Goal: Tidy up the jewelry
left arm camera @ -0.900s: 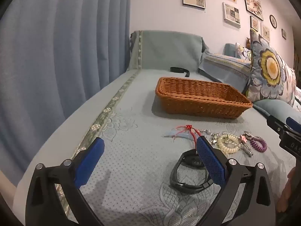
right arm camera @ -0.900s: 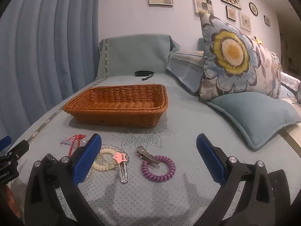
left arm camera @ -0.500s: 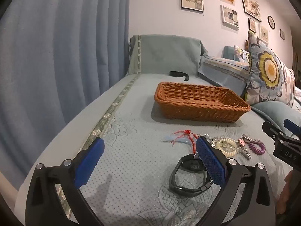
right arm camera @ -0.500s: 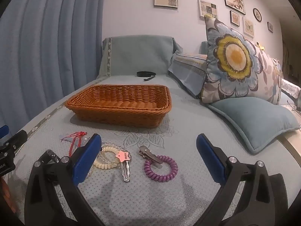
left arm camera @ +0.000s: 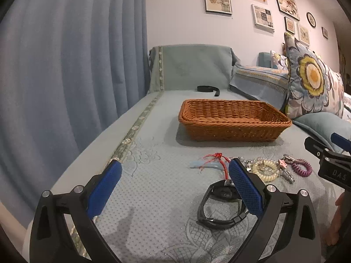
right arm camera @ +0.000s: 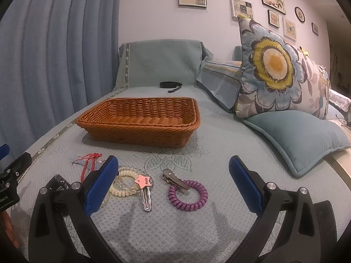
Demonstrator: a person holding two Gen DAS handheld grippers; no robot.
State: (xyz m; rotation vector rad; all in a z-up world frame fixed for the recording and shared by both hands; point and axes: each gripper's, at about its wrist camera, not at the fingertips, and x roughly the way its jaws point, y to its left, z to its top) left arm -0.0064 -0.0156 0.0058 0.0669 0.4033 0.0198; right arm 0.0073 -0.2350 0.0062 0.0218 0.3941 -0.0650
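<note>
Both views have tilted up slightly; nothing on the bed has shifted. The left gripper (left arm camera: 175, 188) and right gripper (right arm camera: 173, 184) hover with jaws apart, holding nothing. The jewelry cluster (right arm camera: 131, 182) lies at six o'clock of the empty wicker basket (right arm camera: 140, 127). Overlapping pieces could snag together when one is lifted.

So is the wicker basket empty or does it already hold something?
Empty as far as visible: the wicker basket shows only bare weave inside; its near floor is hidden.

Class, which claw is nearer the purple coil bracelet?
Right. The purple coil bracelet lies just ahead, between the right claw tips; the left claw sits farther off, leftward.
</note>
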